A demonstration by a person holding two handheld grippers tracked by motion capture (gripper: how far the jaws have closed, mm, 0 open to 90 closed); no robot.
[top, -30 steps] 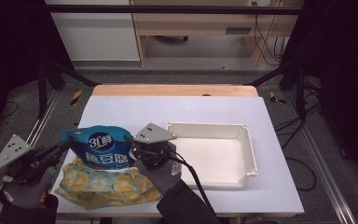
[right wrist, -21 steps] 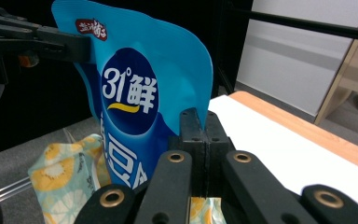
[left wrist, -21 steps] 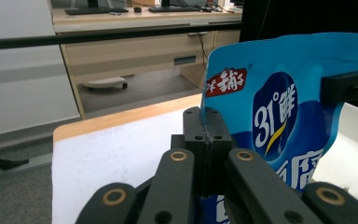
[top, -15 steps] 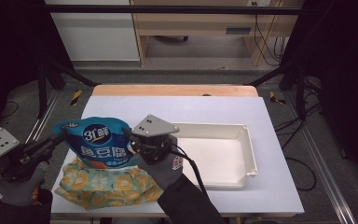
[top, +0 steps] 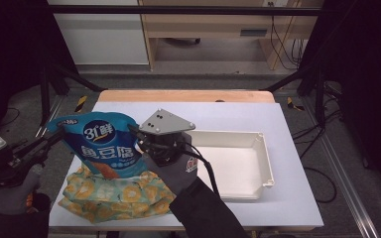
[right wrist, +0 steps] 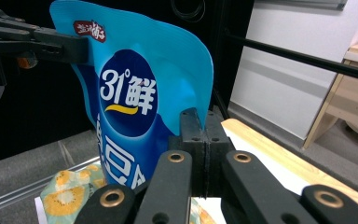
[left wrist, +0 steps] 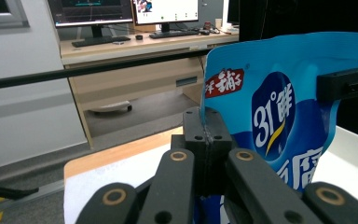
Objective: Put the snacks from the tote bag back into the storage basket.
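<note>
A blue snack bag (top: pixel 106 144) with white characters hangs upright above the table's front left, held by both top corners. My left gripper (top: pixel 58 132) is shut on its left edge, seen close up with the jaws (left wrist: pixel 207 135) pressed on the bag (left wrist: pixel 270 116). My right gripper (top: pixel 136 135) is shut on the bag's right edge (right wrist: pixel 205 126), with the bag's face (right wrist: pixel 130 98) spread before it. Under the bag lies a floral yellow-green pouch (top: pixel 114 196) on the table.
A white rectangular tray (top: pixel 258 144) sits on the right half of the white tabletop (top: pixel 228 114), just right of my right hand. A wooden strip edges the table's far side. Dark frame posts stand at both sides.
Both grippers have lifted the blue bag higher off the floral pouch and stretched it more upright. The left hand has shifted outward to the left.
</note>
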